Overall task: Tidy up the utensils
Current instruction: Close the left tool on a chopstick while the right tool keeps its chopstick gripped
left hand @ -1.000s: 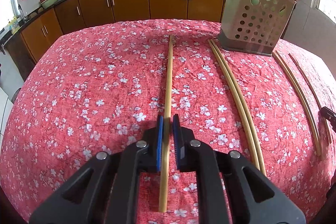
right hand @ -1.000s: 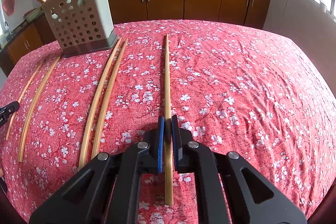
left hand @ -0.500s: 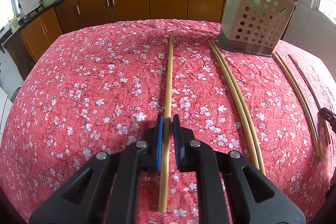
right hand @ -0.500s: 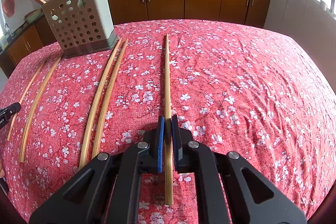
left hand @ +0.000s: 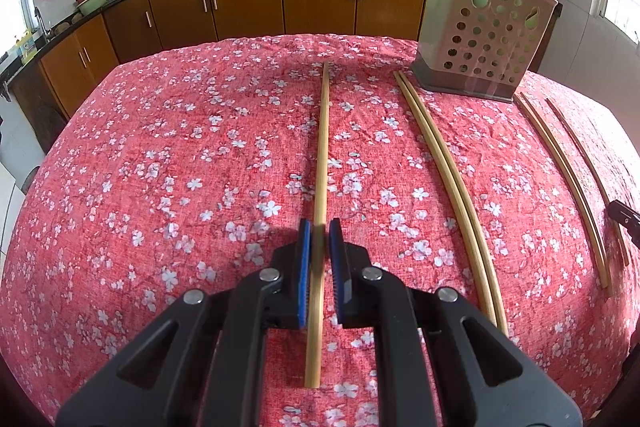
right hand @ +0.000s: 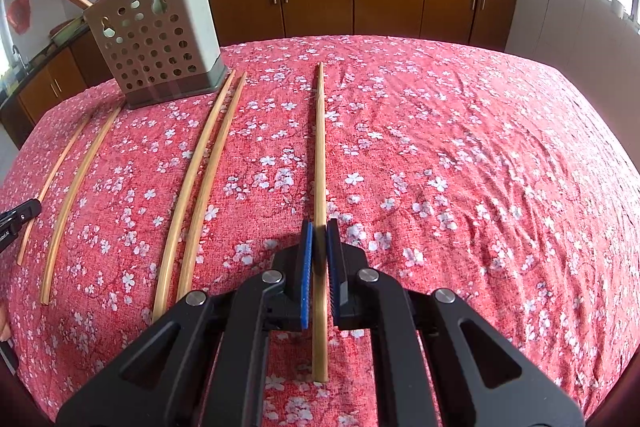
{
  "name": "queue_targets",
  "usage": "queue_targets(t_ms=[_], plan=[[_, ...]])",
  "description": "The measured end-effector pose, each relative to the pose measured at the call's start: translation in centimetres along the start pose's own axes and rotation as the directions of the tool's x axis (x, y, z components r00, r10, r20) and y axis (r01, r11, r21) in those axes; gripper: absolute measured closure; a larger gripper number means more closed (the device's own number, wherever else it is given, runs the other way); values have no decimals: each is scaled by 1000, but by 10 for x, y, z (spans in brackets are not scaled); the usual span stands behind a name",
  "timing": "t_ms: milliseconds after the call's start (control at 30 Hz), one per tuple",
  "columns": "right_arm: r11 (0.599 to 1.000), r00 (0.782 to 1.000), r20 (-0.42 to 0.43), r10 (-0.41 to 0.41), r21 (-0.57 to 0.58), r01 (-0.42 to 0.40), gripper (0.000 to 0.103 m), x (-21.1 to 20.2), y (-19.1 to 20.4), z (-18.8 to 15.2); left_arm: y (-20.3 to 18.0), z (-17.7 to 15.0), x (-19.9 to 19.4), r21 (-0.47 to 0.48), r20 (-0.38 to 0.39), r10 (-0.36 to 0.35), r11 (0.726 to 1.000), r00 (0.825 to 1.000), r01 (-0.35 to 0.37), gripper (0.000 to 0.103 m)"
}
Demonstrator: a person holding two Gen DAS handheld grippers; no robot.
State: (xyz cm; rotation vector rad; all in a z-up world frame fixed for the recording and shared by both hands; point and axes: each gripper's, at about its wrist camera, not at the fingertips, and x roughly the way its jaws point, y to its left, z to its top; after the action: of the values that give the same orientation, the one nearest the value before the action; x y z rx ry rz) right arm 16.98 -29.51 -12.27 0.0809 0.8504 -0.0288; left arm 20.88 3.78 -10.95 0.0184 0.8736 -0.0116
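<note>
In each wrist view a bamboo chopstick lies lengthwise on the red floral tablecloth. My left gripper (left hand: 319,229) straddles one chopstick (left hand: 322,147), its blue pads close on both sides. My right gripper (right hand: 319,229) is closed on another chopstick (right hand: 320,147) in the same way. Both chopsticks still seem to rest on the cloth. A perforated beige utensil holder (left hand: 480,31) stands at the table's far side with chopsticks sticking out; it also shows in the right wrist view (right hand: 156,39).
A pair of chopsticks (left hand: 448,183) lies between the two grippers, also in the right wrist view (right hand: 200,179). Two more (right hand: 76,183) lie further over. The other gripper's tip shows at the frame edges (left hand: 624,219) (right hand: 20,213). Kitchen cabinets stand behind the table.
Nearly nothing moved. Both grippers stay around their chopsticks; the left pads have closed slightly on the stick.
</note>
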Motion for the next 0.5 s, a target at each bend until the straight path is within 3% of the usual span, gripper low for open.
queue_targets(t_ms=[233, 500], plan=[[1000, 1000, 1, -1, -14, 1, 95, -1, 1, 1, -1, 0, 0, 3, 1, -2, 1000, 1000, 2, 95], [1000, 996, 93, 16, 10, -17, 95, -34, -5, 5, -1, 1, -28, 34, 68, -25, 999, 997, 22, 96]])
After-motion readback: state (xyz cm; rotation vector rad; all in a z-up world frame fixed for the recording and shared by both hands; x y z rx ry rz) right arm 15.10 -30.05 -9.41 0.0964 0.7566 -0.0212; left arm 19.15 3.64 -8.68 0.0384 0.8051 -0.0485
